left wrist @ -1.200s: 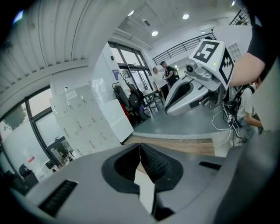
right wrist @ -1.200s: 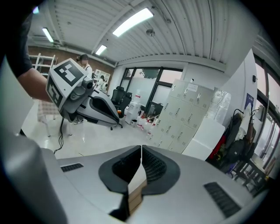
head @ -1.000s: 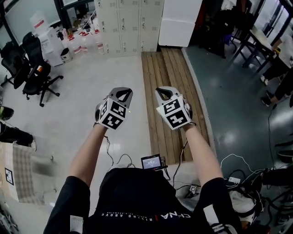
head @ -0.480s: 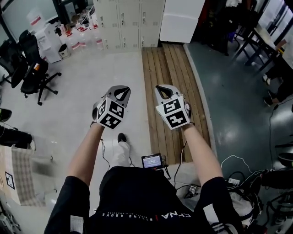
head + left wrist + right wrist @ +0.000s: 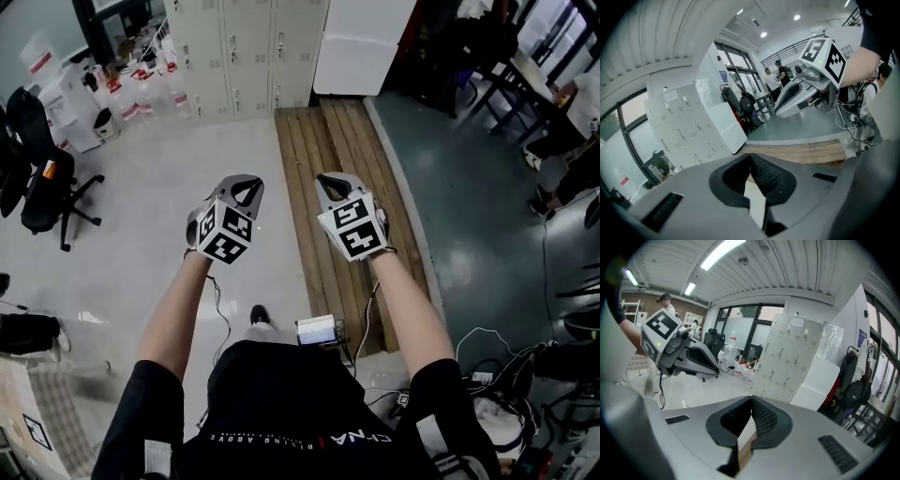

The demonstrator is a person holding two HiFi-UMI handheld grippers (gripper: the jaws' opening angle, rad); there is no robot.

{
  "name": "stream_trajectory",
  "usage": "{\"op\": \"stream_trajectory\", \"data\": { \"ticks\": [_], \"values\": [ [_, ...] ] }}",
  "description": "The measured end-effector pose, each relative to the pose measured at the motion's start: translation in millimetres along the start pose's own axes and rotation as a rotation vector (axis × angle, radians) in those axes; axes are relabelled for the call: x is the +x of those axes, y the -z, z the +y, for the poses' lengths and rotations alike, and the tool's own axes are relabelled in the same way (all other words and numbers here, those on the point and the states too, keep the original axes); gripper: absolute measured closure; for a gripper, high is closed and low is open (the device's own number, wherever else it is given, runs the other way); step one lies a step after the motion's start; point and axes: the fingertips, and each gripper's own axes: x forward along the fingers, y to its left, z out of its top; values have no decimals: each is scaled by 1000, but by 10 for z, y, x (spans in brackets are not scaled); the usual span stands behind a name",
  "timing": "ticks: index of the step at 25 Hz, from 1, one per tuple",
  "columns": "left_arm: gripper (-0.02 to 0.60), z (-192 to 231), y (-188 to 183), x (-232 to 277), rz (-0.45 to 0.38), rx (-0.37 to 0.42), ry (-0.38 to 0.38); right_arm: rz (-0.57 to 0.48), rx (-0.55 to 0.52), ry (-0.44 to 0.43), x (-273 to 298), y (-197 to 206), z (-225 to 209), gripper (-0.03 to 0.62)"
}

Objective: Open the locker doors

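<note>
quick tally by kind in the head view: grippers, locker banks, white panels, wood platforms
grippers: 2 (left gripper, right gripper, both shut and empty)
locker bank: 1
white panel: 1
wood platform: 1
total: 5

The left gripper and right gripper have grey moulded shells, with black ribbed pads inside the claw. Behind each claw is a white cube with black square markers. A black cable runs behind the left claw. Clothing is a black short-sleeved shirt with white lettering.
</note>
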Motion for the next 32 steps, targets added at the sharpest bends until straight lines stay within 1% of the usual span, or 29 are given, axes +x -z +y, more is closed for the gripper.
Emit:
{"op": "stream_trajectory", "data": {
  "ticks": [4, 8, 11, 13, 16, 18, 22, 24, 28, 32],
  "values": [
    [561, 640, 193, 236, 10, -3, 20, 27, 7, -3, 630, -303, -30, 563],
    [561, 1154, 360, 438, 9, -32, 24, 47, 17, -13, 1128, -531, -62, 563],
    [561, 1420, 493, 634, 18, -58, 31, 75, 4, -28, 1446, -569, -123, 563],
    [561, 1556, 534, 805, 24, -68, 36, 87, 15, -33, 1644, -573, -251, 563],
    [561, 1716, 590, 1057, 31, -67, 39, 89, 43, -43, 1932, -573, -439, 563],
    [561, 1821, 652, 1222, 42, -62, 37, 86, 41, -46, 2137, -576, -553, 563],
    [561, 2132, 678, 1694, 61, -67, 19, 60, 34, -60, 2621, -656, -918, 563],
    [561, 2314, 633, 1962, 75, -54, 14, 48, 31, -70, 2889, -718, -1152, 563],
    [561, 2691, 419, 2505, 92, -25, 8, 28, 38, -90, 3334, -877, -1710, 563],
    [561, 3057, 214, 3013, 99, -22, -16, 14, 38, -111, 3743, -978, -2234, 563]
  ]
}}
